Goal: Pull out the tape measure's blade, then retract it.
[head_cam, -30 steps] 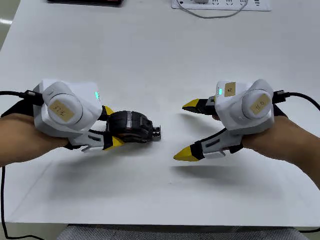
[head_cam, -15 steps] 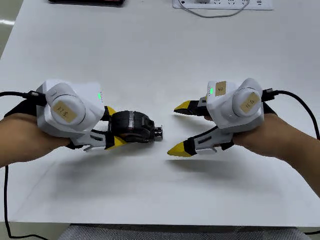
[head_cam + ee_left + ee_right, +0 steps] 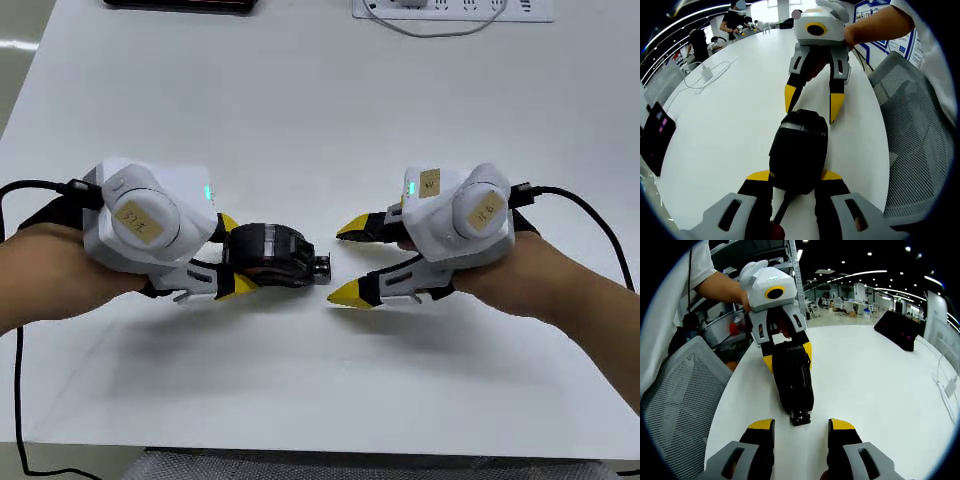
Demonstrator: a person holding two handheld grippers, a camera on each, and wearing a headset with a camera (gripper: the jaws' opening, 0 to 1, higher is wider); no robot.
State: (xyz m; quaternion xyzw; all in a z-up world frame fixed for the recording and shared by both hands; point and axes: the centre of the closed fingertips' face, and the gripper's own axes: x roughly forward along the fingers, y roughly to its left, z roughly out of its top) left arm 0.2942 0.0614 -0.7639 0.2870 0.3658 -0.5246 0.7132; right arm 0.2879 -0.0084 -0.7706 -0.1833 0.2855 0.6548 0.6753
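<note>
One tape measure [image 3: 268, 256] | pinched in left tool [image 3: 230, 254] | right tool [image 3: 348, 261] spread, just beside

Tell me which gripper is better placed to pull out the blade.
The right gripper: it is open, jaws aimed at the blade hook just ahead of them. The left gripper is shut on the tape measure, so it is occupied.

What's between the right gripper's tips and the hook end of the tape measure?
Just a bare strip of white table. In the right gripper view, the open right gripper faces the tape measure with nothing between them.
</note>
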